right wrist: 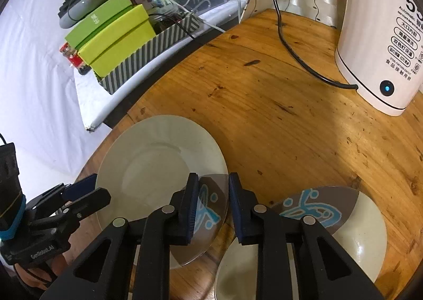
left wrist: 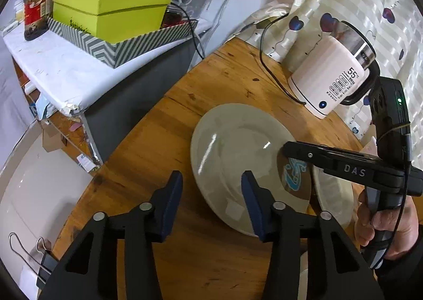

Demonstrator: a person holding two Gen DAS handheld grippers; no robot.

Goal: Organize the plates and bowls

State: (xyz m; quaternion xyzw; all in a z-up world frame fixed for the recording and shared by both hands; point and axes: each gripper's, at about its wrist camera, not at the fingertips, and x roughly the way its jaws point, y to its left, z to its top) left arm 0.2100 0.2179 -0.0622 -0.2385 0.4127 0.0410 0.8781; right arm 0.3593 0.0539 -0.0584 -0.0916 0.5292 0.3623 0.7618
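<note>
A cream plate [left wrist: 238,152] [right wrist: 158,162] with a brown and blue patterned edge lies on the round wooden table [left wrist: 164,146] [right wrist: 277,120]. A second plate of the same kind [right wrist: 354,231] [left wrist: 333,197] lies to its right. A pale bowl [right wrist: 235,271] shows at the bottom of the right wrist view. My left gripper [left wrist: 211,205] is open, its right finger over the first plate's near rim. My right gripper [right wrist: 211,207] is open just above that plate's patterned edge; it also shows in the left wrist view [left wrist: 288,149].
A white electric kettle [left wrist: 333,73] [right wrist: 383,36] with a black cord stands at the back right. Green boxes in a striped tray [left wrist: 111,14] [right wrist: 119,41] sit on a white shelf to the left, past the table's edge. A patterned curtain hangs behind.
</note>
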